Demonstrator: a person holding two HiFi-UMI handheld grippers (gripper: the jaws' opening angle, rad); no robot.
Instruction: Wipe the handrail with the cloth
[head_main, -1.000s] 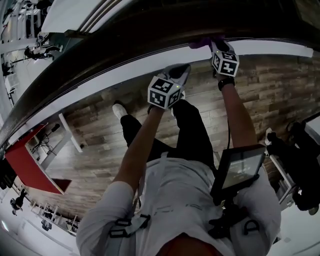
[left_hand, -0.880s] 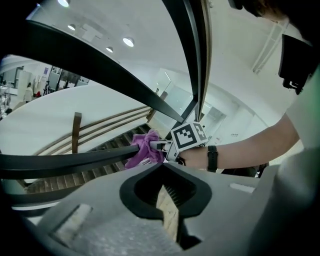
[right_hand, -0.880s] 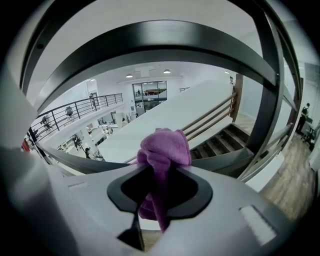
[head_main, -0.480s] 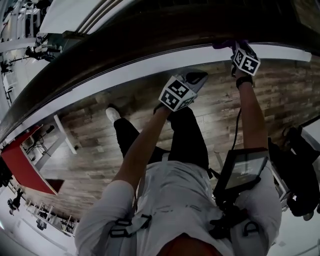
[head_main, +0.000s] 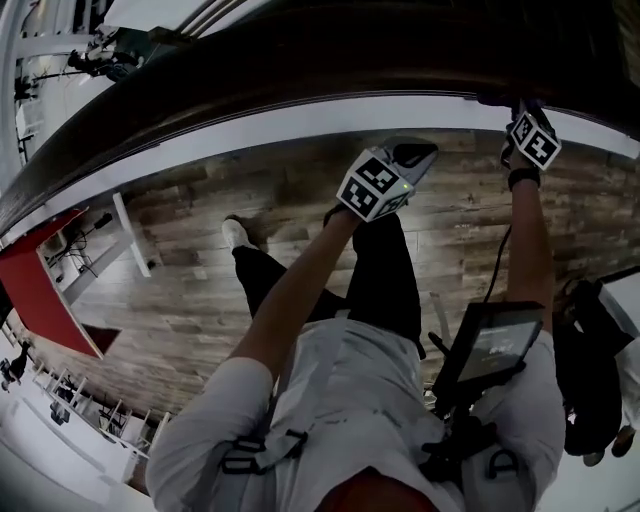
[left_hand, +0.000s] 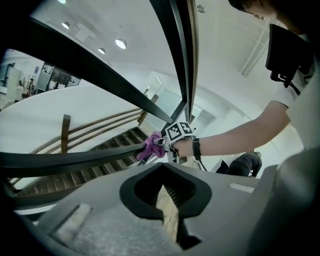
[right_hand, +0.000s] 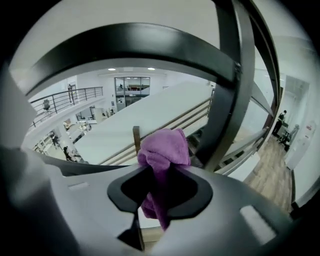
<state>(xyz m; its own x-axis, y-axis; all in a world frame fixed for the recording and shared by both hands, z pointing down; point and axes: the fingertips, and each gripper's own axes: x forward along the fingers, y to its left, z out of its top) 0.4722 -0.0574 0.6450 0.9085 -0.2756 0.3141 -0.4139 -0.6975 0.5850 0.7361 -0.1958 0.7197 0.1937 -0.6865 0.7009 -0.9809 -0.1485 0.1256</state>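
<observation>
The person wears a pale short-sleeved shirt (head_main: 340, 390), dark trousers (head_main: 385, 280) and a white shoe (head_main: 236, 235), with black buckled straps (head_main: 250, 455) at lower left. At right are a black wristband (head_main: 520, 178), a thin black cable (head_main: 499, 262) and a dark chest screen (head_main: 490, 345). The left gripper (head_main: 420, 153) and right gripper (head_main: 520, 108) are grey, with black-and-white marker cubes.

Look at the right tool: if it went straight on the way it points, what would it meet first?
The right tool is shut on the cloth, which leads and would meet the dark handrail first. The left gripper view shows cloth at the rail, though depth is unclear.
</observation>
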